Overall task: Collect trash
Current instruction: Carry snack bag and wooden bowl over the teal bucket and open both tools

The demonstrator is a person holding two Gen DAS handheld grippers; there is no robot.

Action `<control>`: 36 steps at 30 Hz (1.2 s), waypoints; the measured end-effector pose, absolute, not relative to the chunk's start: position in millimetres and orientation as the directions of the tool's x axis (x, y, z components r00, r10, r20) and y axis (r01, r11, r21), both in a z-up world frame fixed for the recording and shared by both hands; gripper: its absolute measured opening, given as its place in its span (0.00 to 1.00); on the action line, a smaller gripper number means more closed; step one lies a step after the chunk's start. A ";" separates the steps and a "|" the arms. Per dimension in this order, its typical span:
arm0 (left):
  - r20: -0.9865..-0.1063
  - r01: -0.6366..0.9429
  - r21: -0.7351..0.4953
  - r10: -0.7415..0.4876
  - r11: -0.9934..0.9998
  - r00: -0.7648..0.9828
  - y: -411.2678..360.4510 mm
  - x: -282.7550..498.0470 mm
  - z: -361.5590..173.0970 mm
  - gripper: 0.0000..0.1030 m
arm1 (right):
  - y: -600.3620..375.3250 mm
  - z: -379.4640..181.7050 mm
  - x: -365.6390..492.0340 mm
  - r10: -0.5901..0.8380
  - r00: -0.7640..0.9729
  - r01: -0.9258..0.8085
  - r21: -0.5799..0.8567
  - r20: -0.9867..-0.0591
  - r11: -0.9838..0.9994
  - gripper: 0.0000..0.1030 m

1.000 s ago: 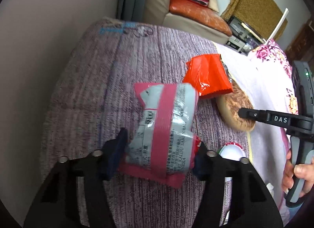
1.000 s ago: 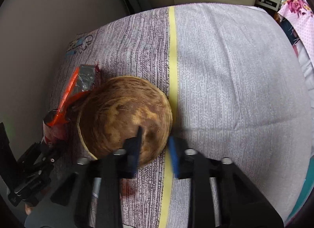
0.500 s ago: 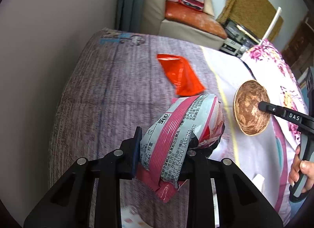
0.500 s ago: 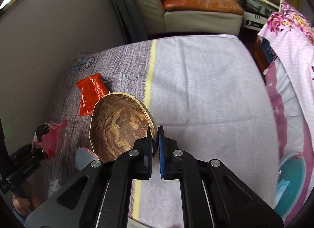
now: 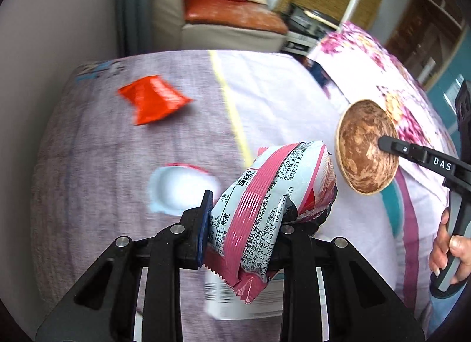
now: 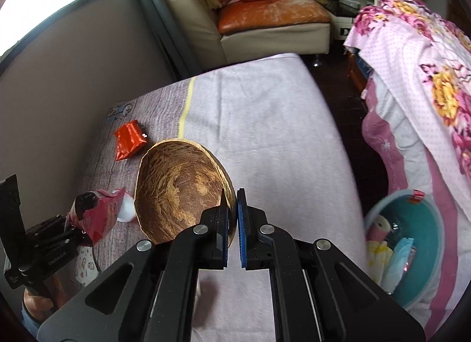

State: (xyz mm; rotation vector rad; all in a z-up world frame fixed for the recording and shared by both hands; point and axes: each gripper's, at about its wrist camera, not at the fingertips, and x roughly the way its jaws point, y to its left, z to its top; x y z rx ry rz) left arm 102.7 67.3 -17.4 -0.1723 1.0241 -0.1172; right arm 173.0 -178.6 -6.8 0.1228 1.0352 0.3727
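Note:
My left gripper [image 5: 244, 224] is shut on a pink and silver snack wrapper [image 5: 273, 203] and holds it above the bed; it also shows in the right wrist view [image 6: 94, 215]. My right gripper [image 6: 232, 218] is shut on the rim of a brown coconut shell [image 6: 179, 186] and holds it in the air; the shell also shows in the left wrist view [image 5: 365, 148]. A red wrapper [image 5: 153, 101] lies on the bed's far left, and shows in the right wrist view [image 6: 128, 142]. A white wrapper [image 5: 179, 187] lies beneath the left gripper.
A teal basin [image 6: 412, 250] with trash in it stands on the floor at the right of the bed [image 6: 265, 124]. A flowered pink cloth [image 6: 418, 62] hangs beside it. A printed paper [image 5: 244, 300] lies near the bed's front edge. A sofa [image 6: 265, 21] stands behind.
Both grippers have lifted their loads and moved right. The snack wrapper and the coconut shell are higher above the bed, and the teal basin has come into the right wrist view.

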 end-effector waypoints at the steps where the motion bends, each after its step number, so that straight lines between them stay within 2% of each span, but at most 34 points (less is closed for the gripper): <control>1: -0.839 0.032 -0.196 -0.184 0.980 0.513 57.5 103.5 -16.8 0.27 | -182.8 -6.8 170.5 0.357 0.458 -0.239 0.274 -0.814 0.932 0.05; 20: -0.872 0.311 -0.189 -0.305 0.931 0.383 -140.6 118.1 -40.1 0.27 | -372.4 -8.8 116.4 0.210 0.590 0.043 0.290 -0.780 0.956 0.05; 28: -0.895 0.400 -0.177 -0.316 0.899 0.316 -215.4 128.9 -56.1 0.27 | -441.8 -18.6 101.1 0.134 0.606 0.157 0.282 -0.784 0.946 0.06; 36: -0.912 0.459 -0.162 -0.310 0.874 0.269 -261.5 135.9 -69.1 0.27 | -474.9 -30.6 99.5 0.118 0.601 0.189 0.283 -0.791 0.940 0.06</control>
